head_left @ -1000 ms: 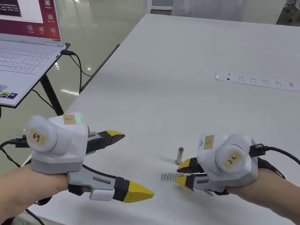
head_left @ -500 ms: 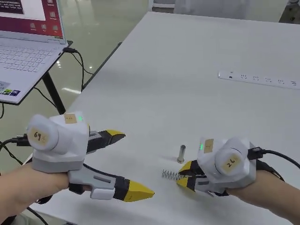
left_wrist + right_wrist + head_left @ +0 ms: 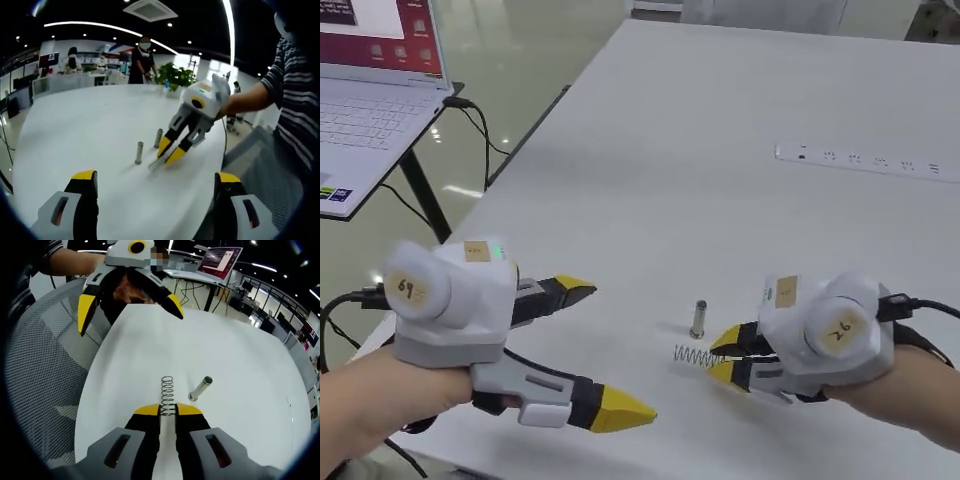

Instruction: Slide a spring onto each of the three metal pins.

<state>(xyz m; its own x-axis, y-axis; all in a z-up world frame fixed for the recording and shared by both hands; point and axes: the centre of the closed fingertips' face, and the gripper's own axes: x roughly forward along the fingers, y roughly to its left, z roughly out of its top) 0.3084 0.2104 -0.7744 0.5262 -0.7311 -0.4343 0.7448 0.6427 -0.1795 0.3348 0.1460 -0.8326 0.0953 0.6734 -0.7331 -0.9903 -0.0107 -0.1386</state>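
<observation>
The left hand-held gripper (image 3: 617,349) hangs over the table (image 3: 720,150) edge. Its jaws are wide and hold nothing, likely ready to help. The spring (image 3: 690,355) lies on the table just beside an upright pin (image 3: 698,319). The right hand-held gripper (image 3: 718,357) pinches one end of the spring, probably to lift it onto the pin. That end is hidden between the jaws. A second pin (image 3: 158,138) stands partly behind this hand-held gripper.

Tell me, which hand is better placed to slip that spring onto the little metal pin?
Right. The right gripper is shut on one end of the spring, and a metal pin stands just beside it. The left gripper hangs open and empty, farther from both.
</observation>
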